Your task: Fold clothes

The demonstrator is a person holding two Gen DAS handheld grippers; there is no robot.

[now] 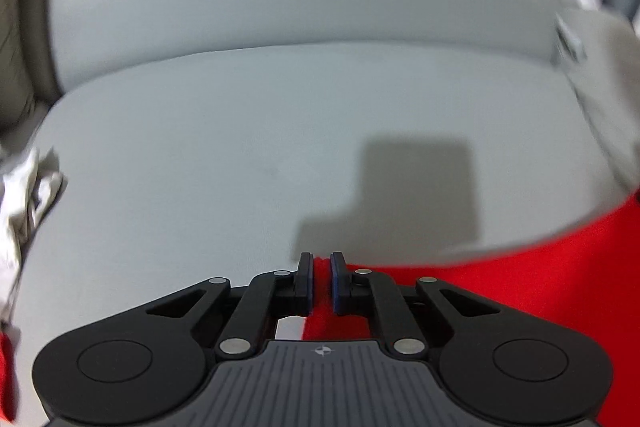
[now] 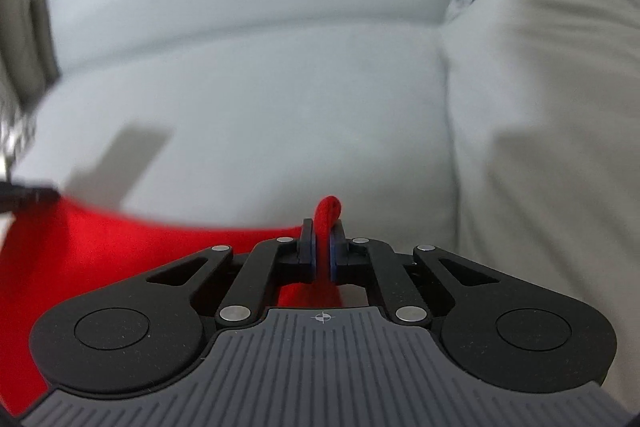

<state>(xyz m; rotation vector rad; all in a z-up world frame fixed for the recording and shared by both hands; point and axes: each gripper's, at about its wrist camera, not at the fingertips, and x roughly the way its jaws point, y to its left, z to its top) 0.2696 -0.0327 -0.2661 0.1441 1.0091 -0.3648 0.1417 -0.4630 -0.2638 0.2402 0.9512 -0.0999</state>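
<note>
Above grey sofa (image 1: pixel 240 167), tongs (image 2: pixel 324 247) gripping red garment (image 2: pixel 100 247)

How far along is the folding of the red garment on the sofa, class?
Done: nothing looks folded yet; no crease or stacked layer shows. In hand: the left gripper and right gripper are each shut on the red garment, holding it stretched between them above the grey sofa seat. Left: laying it down and making every fold. A crumpled pale cloth waits aside.

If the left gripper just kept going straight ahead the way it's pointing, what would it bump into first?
Probably the grey sofa seat cushion ahead of the left gripper, which is shut on the red garment; depth is hard to judge.
</note>
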